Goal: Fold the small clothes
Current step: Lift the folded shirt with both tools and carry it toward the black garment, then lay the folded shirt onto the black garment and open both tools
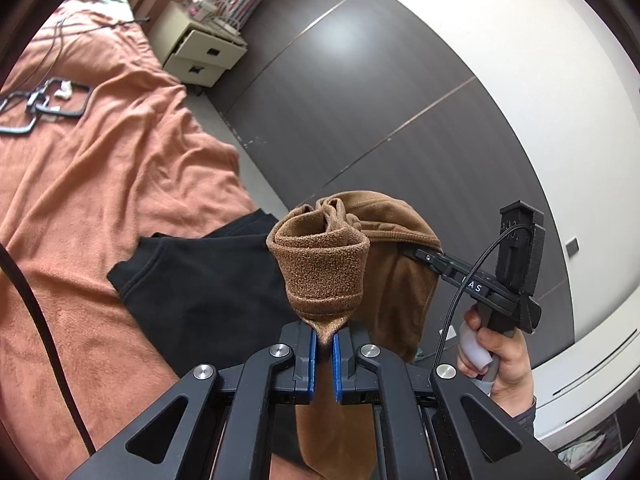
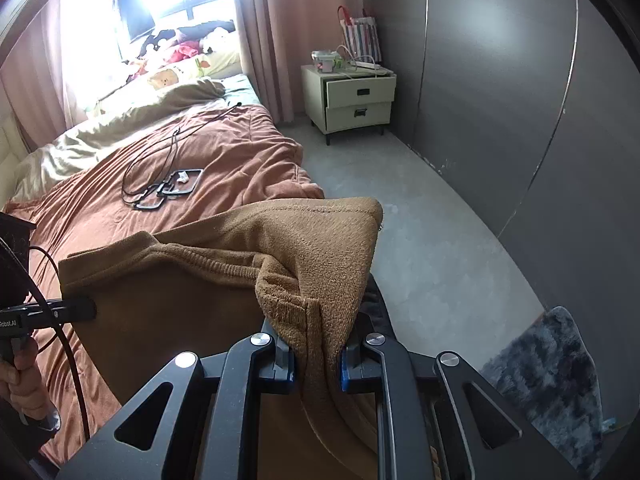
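Observation:
A small brown knit garment (image 1: 324,268) hangs in the air between both grippers, above the bed. My left gripper (image 1: 324,340) is shut on a bunched edge of it. My right gripper (image 2: 318,354) is shut on another bunched edge of the same brown garment (image 2: 224,256), which spreads out to the left toward the other gripper (image 2: 76,308). In the left wrist view the right gripper (image 1: 416,252) holds the far side of the cloth. A black garment (image 1: 200,280) lies flat on the bed below.
The bed has a rust-orange blanket (image 1: 100,168) with black frames and cables (image 2: 168,192) lying on it. A cream nightstand (image 2: 356,100) stands by the dark wardrobe wall (image 2: 520,100). A grey floor (image 2: 400,220) and a blue-grey rug (image 2: 552,384) are on the right.

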Motion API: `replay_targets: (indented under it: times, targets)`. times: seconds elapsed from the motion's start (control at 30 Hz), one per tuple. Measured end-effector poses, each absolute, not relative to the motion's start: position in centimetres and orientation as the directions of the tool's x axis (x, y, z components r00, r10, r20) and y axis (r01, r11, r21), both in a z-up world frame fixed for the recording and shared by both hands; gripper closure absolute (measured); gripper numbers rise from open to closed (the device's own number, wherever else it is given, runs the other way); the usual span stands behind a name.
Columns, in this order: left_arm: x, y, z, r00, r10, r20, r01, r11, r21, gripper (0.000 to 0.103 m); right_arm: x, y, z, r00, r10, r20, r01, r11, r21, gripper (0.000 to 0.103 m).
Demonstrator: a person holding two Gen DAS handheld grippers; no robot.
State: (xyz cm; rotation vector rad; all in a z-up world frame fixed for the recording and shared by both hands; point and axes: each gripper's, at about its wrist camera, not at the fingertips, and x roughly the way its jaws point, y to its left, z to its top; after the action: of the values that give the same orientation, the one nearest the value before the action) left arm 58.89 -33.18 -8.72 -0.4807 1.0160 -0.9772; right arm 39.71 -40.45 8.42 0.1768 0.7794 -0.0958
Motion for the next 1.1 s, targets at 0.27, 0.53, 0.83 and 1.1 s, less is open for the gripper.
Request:
replay_targets:
  times: [0.27, 0.53, 0.83, 1.1]
  targets:
    - [62.5, -31.1, -14.1, 0.221, -0.781, -0.584, 0.342, 0.622, -0.704, 0.094, 44.2, -41.0, 4.4, 0.683, -0.008, -0.73, 0.175, 0.973, 0.153, 0.088]
    - [63.1, -29.3, -17.6, 0.237, -0.68, -0.694, 0.239, 0.733, -0.636, 0.042, 44.2, -42.7, 3.0, 0.644, -0.089, -0.76, 0.274, 0.954, 0.121, 0.066]
    - [64.6, -30.4, -18.5, 0.255, -0.612, -0.749, 0.264, 0.789, -0.555, 0.042, 44.7, -42.4, 2.1, 0.593, -0.054, -0.803, 0.242, 0.964, 0.113, 0.085]
    - [66.4, -31.1, -21.6, 0.248, -0.572, -0.782, 0.224, 0.819, -0.528, 0.042, 50.6, -45.1, -1.4, 0.514, -0.067, -0.855, 0.336, 0.933, 0.129, 0.092]
